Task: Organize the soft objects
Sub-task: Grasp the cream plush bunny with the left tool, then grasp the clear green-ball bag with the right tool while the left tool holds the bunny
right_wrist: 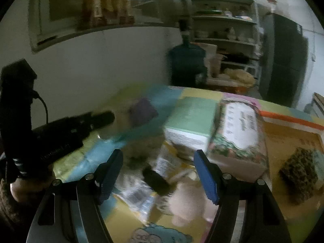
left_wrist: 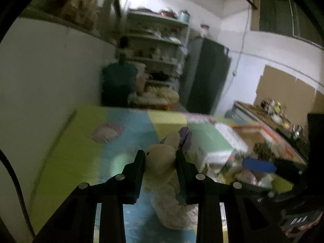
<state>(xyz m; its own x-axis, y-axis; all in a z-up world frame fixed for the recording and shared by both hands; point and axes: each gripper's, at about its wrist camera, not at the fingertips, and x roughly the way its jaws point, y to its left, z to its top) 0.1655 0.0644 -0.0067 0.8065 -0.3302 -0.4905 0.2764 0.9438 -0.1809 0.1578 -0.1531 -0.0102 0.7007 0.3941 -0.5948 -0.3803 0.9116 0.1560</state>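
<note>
1. The left gripper (left_wrist: 161, 157) is closed on the cream plush toy (left_wrist: 162, 162); both fingers press its head, and its body hangs down between the arms over the colourful mat (left_wrist: 66, 154).
2. The right gripper (right_wrist: 159, 156) stands wide open with nothing between its blue-padded fingers (right_wrist: 206, 178), above a blurred pile of packets (right_wrist: 141, 192) and a pale pink soft toy (right_wrist: 190, 204) near the mat's near edge.
3. A floral-printed box (right_wrist: 239, 133) bears a white label; its writing is too blurred to read. A mint-topped box (right_wrist: 190, 121) touches its left side.
4. A dark green sponge (right_wrist: 299, 174) lies toward the mat's right edge.
</note>
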